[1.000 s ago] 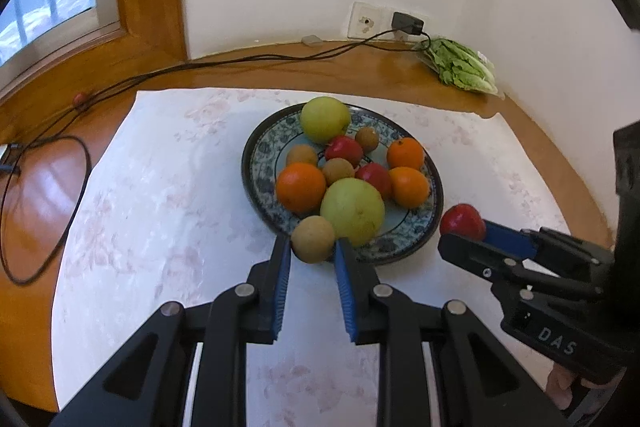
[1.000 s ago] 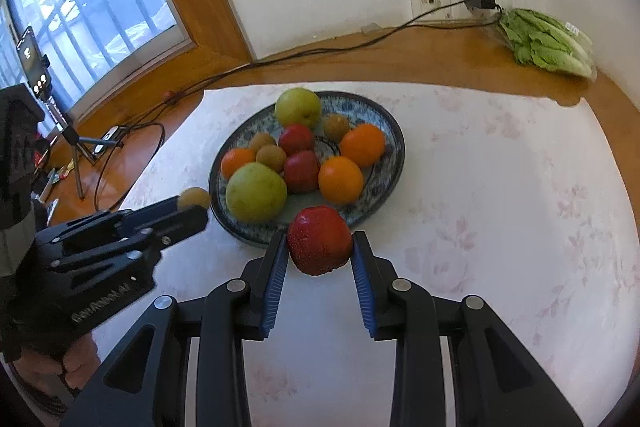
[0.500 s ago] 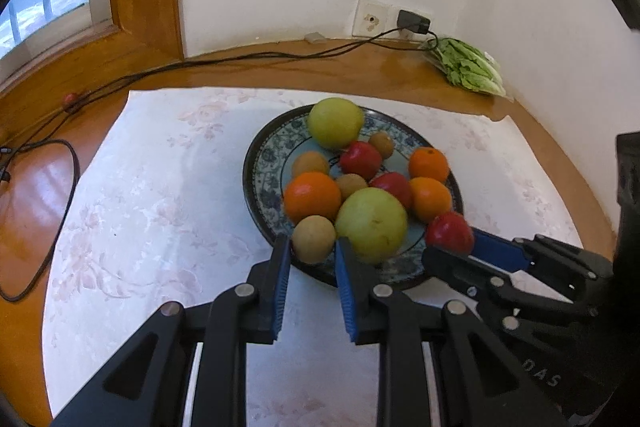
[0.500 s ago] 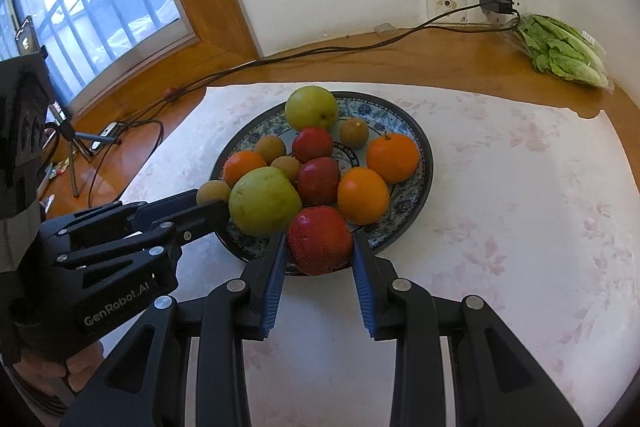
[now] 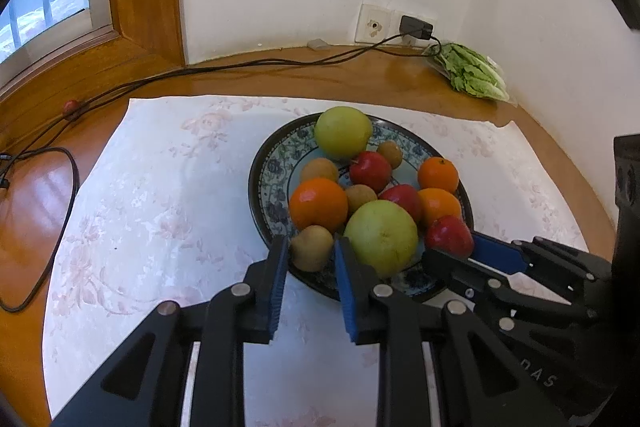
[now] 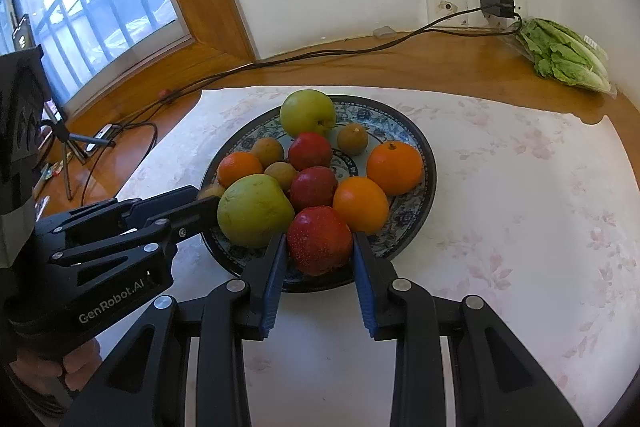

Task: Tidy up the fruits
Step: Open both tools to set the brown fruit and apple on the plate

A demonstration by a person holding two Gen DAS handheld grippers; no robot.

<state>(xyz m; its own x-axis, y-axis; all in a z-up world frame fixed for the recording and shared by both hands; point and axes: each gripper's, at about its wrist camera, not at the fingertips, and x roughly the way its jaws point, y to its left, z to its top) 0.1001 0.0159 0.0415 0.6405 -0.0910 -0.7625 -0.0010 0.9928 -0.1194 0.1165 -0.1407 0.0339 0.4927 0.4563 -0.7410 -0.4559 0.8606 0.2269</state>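
Between the blue pads of the left claw (image 5: pixel 311 251) a small brown kiwi (image 5: pixel 312 247) is clamped, held over the near rim of the patterned plate (image 5: pixel 262 183), with a large green apple (image 5: pixel 381 238) just to the claw's right and an orange (image 5: pixel 318 205) just beyond it. Between the pads of the right claw (image 6: pixel 320 247) a red apple (image 6: pixel 319 239) is gripped at the plate's near edge, touching another green-apple side on its left and an orange (image 6: pixel 361 204) beyond. Farther past both claws, the plate's other fruit lies piled on the white floral cloth (image 6: pixel 520 211) covering the wooden counter (image 6: pixel 420 67), with a bag of lettuce (image 6: pixel 564 57) far off to the right by the wall.
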